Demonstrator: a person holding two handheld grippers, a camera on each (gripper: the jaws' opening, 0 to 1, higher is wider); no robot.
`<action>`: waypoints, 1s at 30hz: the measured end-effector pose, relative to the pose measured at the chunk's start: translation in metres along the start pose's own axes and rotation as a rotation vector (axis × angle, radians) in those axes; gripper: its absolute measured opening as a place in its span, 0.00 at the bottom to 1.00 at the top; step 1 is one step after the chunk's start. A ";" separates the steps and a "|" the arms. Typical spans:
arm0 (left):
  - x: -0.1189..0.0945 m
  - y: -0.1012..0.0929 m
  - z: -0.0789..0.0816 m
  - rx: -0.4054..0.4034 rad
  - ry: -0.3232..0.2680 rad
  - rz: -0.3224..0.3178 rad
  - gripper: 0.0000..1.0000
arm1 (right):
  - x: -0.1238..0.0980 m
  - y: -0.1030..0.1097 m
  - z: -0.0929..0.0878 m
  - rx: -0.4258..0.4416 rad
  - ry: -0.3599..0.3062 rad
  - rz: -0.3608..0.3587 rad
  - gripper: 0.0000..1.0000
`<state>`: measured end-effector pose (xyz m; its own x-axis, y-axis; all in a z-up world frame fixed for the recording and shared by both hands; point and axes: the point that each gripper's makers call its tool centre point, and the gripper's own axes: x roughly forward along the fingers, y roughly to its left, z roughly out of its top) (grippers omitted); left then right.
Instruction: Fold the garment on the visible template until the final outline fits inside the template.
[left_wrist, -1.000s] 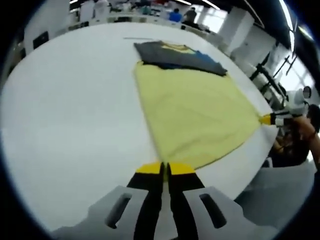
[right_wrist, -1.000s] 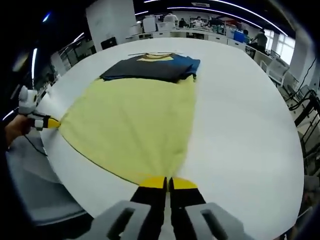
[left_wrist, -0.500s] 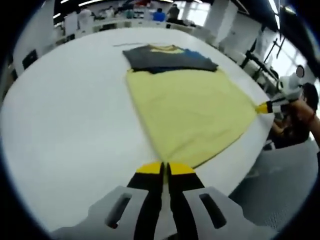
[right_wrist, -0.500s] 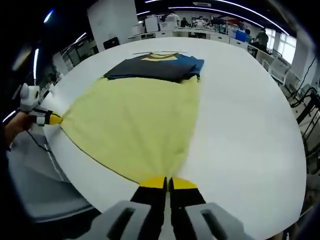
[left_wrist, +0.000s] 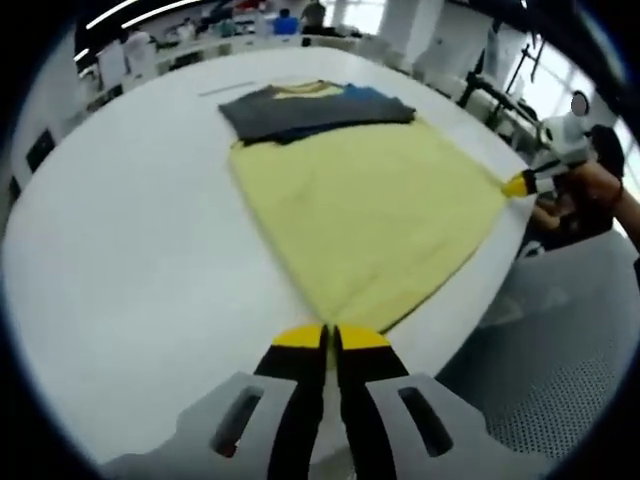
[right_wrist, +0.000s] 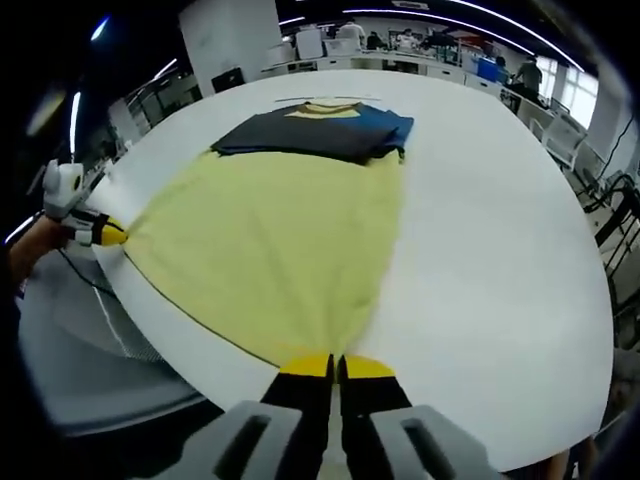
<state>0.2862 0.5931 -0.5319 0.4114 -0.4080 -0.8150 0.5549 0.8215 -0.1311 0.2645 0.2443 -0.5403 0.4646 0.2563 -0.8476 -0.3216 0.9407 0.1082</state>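
- In the left gripper view, the left tongs (left_wrist: 331, 335) rise from the bottom with their yellow tips pressed together, pinching one near corner of the pale yellow cloth garment (left_wrist: 375, 205).
- In the right gripper view, the right tongs (right_wrist: 334, 366) are likewise pressed together on the other near corner of the same garment (right_wrist: 280, 235).
- From each pair of tongs the yellow cloth fans out and away across the round white desk (left_wrist: 130, 260), stretched between the two pinched corners along the desk's near edge.
- The right tongs also show at the right of the left gripper view (left_wrist: 520, 183), held by a person's hand (left_wrist: 592, 186); the left tongs show at the left of the right gripper view (right_wrist: 108, 234), just off the desk (right_wrist: 490, 250) edge.
- The garment's far part is dark grey with blue and a yellow neckline, folded back over itself and lying flat towards the middle of the desk.
- I cannot make out a template outline on the desk.
- Beyond the desk stand other white benches (right_wrist: 400, 55), with people near them.
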 end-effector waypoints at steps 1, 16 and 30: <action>-0.001 -0.001 -0.001 0.004 0.001 -0.001 0.00 | -0.001 0.001 0.000 -0.001 -0.004 0.000 0.00; -0.016 -0.008 -0.020 0.044 0.041 0.022 0.00 | -0.010 0.015 -0.015 0.018 -0.005 0.015 0.00; -0.028 -0.017 -0.035 -0.003 0.043 0.010 0.00 | -0.018 0.023 -0.029 0.045 -0.006 0.019 0.00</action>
<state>0.2401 0.6047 -0.5261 0.3850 -0.3823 -0.8400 0.5489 0.8266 -0.1246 0.2245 0.2544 -0.5377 0.4641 0.2755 -0.8419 -0.2929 0.9447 0.1477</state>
